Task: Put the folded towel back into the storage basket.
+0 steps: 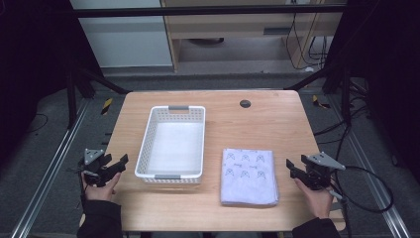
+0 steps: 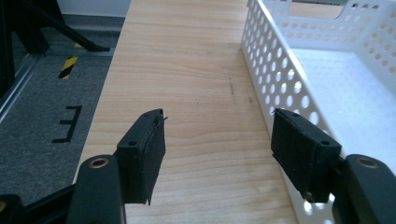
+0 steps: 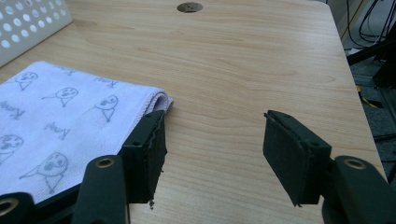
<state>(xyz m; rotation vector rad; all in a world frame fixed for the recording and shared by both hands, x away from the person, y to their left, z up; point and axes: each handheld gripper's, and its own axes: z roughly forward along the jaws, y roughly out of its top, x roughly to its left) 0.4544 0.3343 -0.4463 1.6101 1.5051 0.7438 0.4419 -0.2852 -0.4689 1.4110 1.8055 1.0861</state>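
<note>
Start of the job, by the look of it: nothing gripped, nothing moved. Both tongs agape and empty. Left tongs (image 1: 115, 166) parked at the desk's left edge, just beside the basket (image 1: 172, 142). Right tongs (image 1: 293, 168) parked at the right edge, near the cloth (image 1: 248, 176) but not touching.

Cloth folded flat on the desk (image 1: 257, 119), near the front, right of the basket and clear of it. Basket empty, upright, long side running front to back.

Probable step: approach to the cloth, ahead of a pick and drop into the basket. Judgement only.

Next move calls for:
- right tongs over to the cloth's near right edge, low and level with the desk
- one jaw under the fold, one on top; otherwise likely to catch the top layer alone and unfold the stack
- lift high enough to clear the basket wall
- left tongs free to steady the basket or take the cloth's far side

View differences:
- High view: whole layout, both hands, gap between cloth and basket, grommet (image 1: 245, 103) at the back of the desk.
- Left gripper view: left tongs (image 2: 218, 140) wide apart over bare wood, perforated basket wall (image 2: 280, 70) right beside one jaw, white floor inside. No cloth here.
- Right gripper view: right tongs (image 3: 212, 147) wide apart, one jaw just over the cloth's (image 3: 60, 119) rounded folded corner, printed figures legible, layers visible at the fold. Basket corner (image 3: 28, 23) far off at top left.
</note>
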